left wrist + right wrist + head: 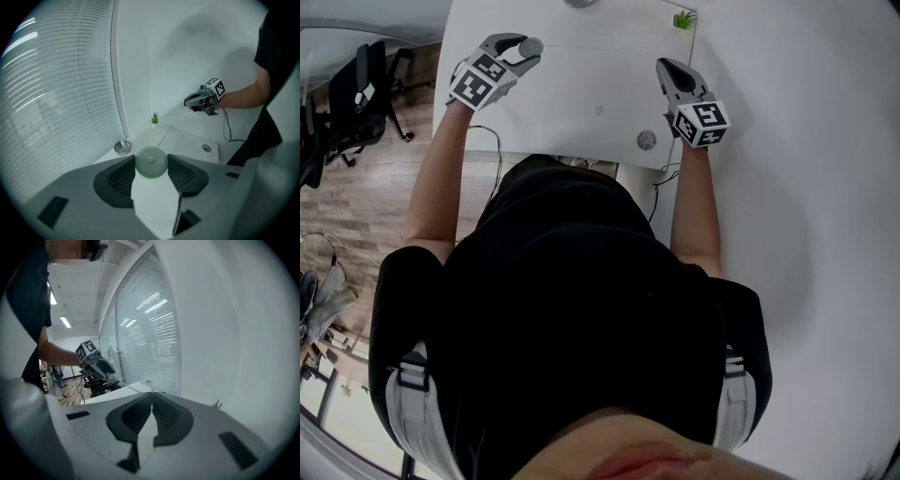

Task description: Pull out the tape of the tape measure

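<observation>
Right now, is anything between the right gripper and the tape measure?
Nothing visible. Only bare white table lies between the right gripper and the tape measure clamped in the left gripper; the potted plant stands off that line.

White table [581,103] viewed from above. Left gripper [523,52] held over table's far left part, round grey tape measure [532,45] clamped between jaws. Right gripper [665,66] held near table's right edge, jaws together. Small green plant [684,19] set at table's far right corner.
</observation>
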Motion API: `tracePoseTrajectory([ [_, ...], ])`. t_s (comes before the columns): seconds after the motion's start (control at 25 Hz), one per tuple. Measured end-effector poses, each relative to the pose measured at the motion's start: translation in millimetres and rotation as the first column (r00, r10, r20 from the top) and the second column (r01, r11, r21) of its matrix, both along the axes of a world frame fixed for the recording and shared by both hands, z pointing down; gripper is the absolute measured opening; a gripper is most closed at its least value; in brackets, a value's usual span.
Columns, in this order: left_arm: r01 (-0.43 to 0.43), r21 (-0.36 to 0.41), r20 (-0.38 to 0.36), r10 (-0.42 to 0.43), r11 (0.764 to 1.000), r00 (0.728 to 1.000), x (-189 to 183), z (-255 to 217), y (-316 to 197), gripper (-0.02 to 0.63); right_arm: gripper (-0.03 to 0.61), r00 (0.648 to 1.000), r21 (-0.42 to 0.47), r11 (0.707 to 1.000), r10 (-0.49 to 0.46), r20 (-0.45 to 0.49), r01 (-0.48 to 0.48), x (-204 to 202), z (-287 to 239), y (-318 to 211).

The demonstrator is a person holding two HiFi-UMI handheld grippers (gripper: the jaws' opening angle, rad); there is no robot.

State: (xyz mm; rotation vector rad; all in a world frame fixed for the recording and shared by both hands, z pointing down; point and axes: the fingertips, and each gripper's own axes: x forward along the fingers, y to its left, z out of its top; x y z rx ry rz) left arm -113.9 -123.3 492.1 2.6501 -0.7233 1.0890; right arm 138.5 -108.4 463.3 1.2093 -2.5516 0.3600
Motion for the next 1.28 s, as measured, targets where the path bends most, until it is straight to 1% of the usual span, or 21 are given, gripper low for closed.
tracePoseTrajectory([
  [0.28,0.039,-0.015,0.005,-0.039,0.999,0.999,-12,17,-3,0.225,0.011,0.999,-0.026,0.999,0.047,-0.012,-0.048,15,14,1],
  [0.4,0.043,-0.005,0.027,-0.043,0.999,0.999,-13,22,-4,0.225,0.011,0.997,-0.03,0.997,0.069,-0.016,-0.07,20,19,2],
  [0.48,0.039,-0.006,0.027,-0.039,0.999,0.999,-12,25,-3,0.225,0.011,0.997,-0.034,0.996,0.081,-0.006,-0.081,24,22,2],
  [0.76,0.035,-0.029,0.003,-0.035,0.999,0.999,-2,48,7,0.225,0.011,0.996,-0.062,0.995,0.083,-0.011,-0.084,29,41,9],
  [0.92,0.024,-0.034,0.013,-0.023,0.999,1.0,6,69,18,0.225,0.011,0.996,-0.087,0.992,0.085,-0.016,-0.086,32,62,17],
  [1.12,0.033,-0.037,0.003,-0.033,0.999,0.999,4,91,23,0.225,0.012,0.997,-0.129,0.989,0.071,-0.024,-0.073,31,89,27],
  [1.28,0.047,-0.037,-0.014,-0.048,0.998,0.999,2,107,23,0.227,0.012,0.995,-0.157,0.983,0.092,-0.029,-0.096,30,112,29],
])
